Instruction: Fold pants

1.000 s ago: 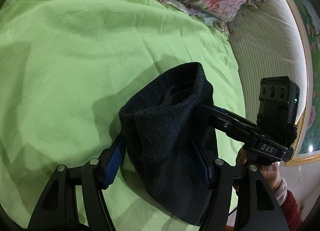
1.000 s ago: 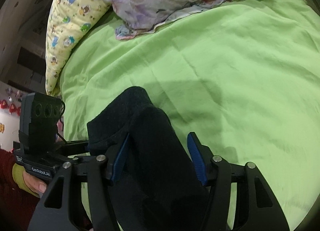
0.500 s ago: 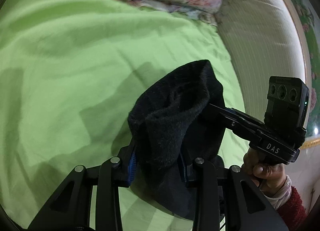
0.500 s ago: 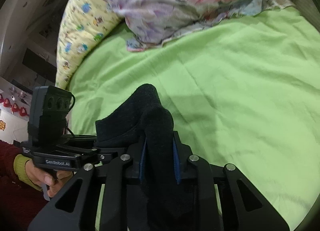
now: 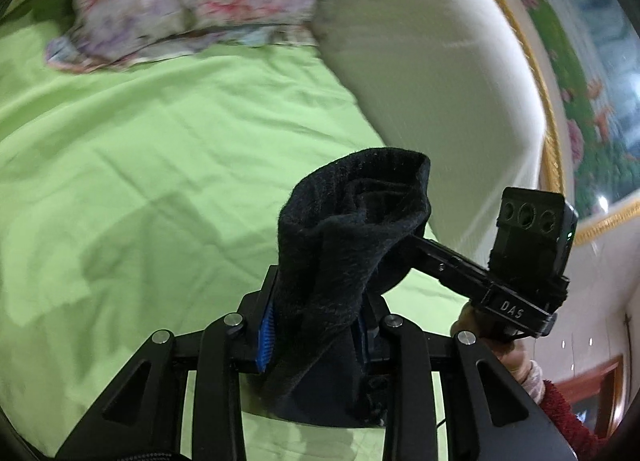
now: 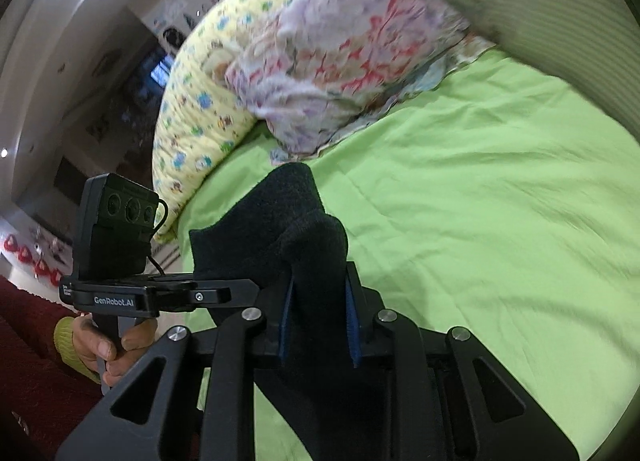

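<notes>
The black fleece pants (image 5: 352, 229) hang bunched between both grippers above the green bed sheet (image 5: 140, 181). My left gripper (image 5: 316, 325) is shut on one edge of the fabric, which stands up past its blue pads. My right gripper (image 6: 318, 313) is shut on the other edge of the pants (image 6: 296, 229). In the left wrist view the right gripper (image 5: 404, 245) reaches in from the right and meets the same bundle. In the right wrist view the left gripper (image 6: 224, 295) reaches in from the left. The pants' lower part is hidden behind the fingers.
A floral pillow (image 5: 192, 1) and a cream headboard cushion (image 5: 432, 73) lie at the far end of the bed. A yellow patterned pillow (image 6: 200, 101) lies at the bed's left edge. Green sheet (image 6: 480, 221) spreads ahead.
Both grippers closed on the pants' edges from open, then lifted the bundle off the sheet and tilted upward, so pillows and headboard now fill more of the views.
</notes>
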Demonstrator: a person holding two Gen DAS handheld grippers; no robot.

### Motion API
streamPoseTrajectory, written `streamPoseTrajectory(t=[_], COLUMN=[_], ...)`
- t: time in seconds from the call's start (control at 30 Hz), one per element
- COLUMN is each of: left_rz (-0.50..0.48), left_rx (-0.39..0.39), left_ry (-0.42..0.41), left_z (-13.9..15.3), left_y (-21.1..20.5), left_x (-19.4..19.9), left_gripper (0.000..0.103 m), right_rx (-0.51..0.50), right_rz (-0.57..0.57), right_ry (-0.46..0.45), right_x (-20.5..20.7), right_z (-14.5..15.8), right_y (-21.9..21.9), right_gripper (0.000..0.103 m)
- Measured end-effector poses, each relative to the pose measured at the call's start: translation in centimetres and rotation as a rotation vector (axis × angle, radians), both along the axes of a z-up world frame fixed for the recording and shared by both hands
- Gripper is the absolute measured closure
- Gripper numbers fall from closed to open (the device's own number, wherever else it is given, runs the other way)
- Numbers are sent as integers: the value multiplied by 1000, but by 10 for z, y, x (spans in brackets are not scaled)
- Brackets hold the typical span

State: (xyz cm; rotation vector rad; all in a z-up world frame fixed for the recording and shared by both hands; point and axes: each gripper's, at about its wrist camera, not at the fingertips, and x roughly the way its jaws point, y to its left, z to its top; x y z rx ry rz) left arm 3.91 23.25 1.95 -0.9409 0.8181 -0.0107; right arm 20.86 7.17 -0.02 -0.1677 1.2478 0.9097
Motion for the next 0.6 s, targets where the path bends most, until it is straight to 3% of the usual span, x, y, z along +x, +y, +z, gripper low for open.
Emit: streamPoseTrajectory(t=[0.27,0.6], left_rz=[-127,-301], left_rx=[43,81], left_ry=[-54,-94], left_z=[31,52], left_y=[-52,-130], left_x=[7,19], left_gripper=[73,73], right_rx=[66,133], right_rz=[-110,-261], right_ry=[-78,-141], right_x=[-25,-55], right_z=[35,54], right_y=[-58,-124], right_gripper=[79,79])
